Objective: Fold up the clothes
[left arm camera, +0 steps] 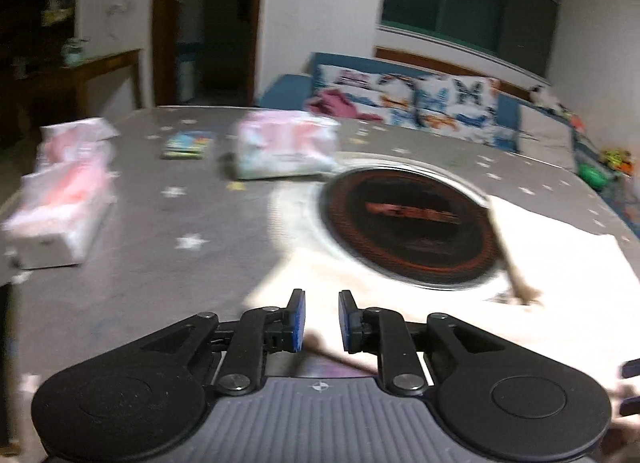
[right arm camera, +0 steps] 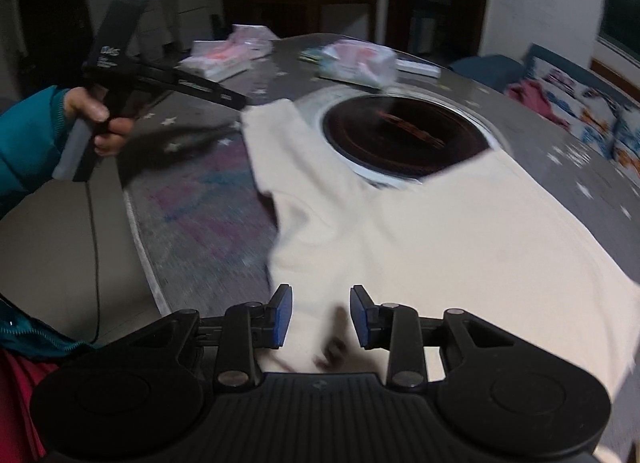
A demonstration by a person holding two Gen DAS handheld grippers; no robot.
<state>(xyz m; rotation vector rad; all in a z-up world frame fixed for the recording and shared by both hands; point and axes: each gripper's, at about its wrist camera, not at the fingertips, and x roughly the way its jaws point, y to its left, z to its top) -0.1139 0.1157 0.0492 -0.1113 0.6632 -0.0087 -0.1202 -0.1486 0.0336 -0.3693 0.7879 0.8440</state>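
Left wrist view is showing the left claw (left arm camera: pixel 321 321) hanging low over the near edge of the grey, star-printed counter (left arm camera: pixel 168 223), its blue pads (left arm camera: pixel 298 321) standing slightly apart with nothing pressed between them; only a blurred brown strip is crossing beneath the gap. Further right, the cream garment (left arm camera: pixel 560 263) is lying flat, partly skirting the round black hob (left arm camera: pixel 412 223) set into the counter. Behind sit plastic-wrapped packs (left arm camera: pixel 284 149), well apart from the cloth.

Right wrist view is showing, at far left, a hand (right arm camera: pixel 100 119) in a teal sleeve (right arm camera: pixel 28 143) gripping the other tool. At centre the garment (right arm camera: pixel 460 231) is spreading across the counter (right arm camera: pixel 200 191), one sleeve reaching toward the hob (right arm camera: pixel 404 139). The right claw (right arm camera: pixel 321 317) is hovering just over the near hem, jaws parted, holding nothing; a dark smudge on the cloth is lying between them.

Judging by this, the shirt is still being laid out and no fold is yet made. Next, each claw will need to settle onto an edge and pinch a single layer cleanly.
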